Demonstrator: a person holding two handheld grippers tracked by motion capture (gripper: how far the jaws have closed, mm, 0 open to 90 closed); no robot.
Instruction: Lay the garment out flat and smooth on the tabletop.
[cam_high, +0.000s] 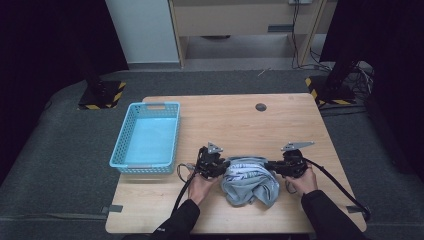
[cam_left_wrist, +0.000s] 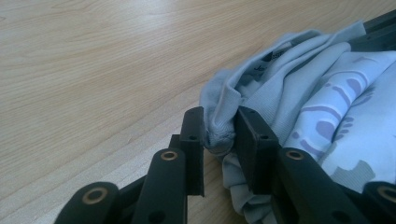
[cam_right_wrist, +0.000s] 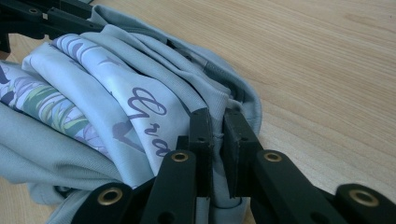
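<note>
A crumpled grey printed garment (cam_high: 248, 181) is being pinched at both ends – the left gripper (cam_left_wrist: 220, 133) is clamped on a bunched fold, the right gripper (cam_right_wrist: 218, 128) on a hem – near the front edge of the wooden tabletop (cam_high: 280, 125). The grasping step is judged done; an even lift is called for next, perhaps toward the blue basket (cam_high: 120, 145) at the left – grey carpet is lying all around.
</note>
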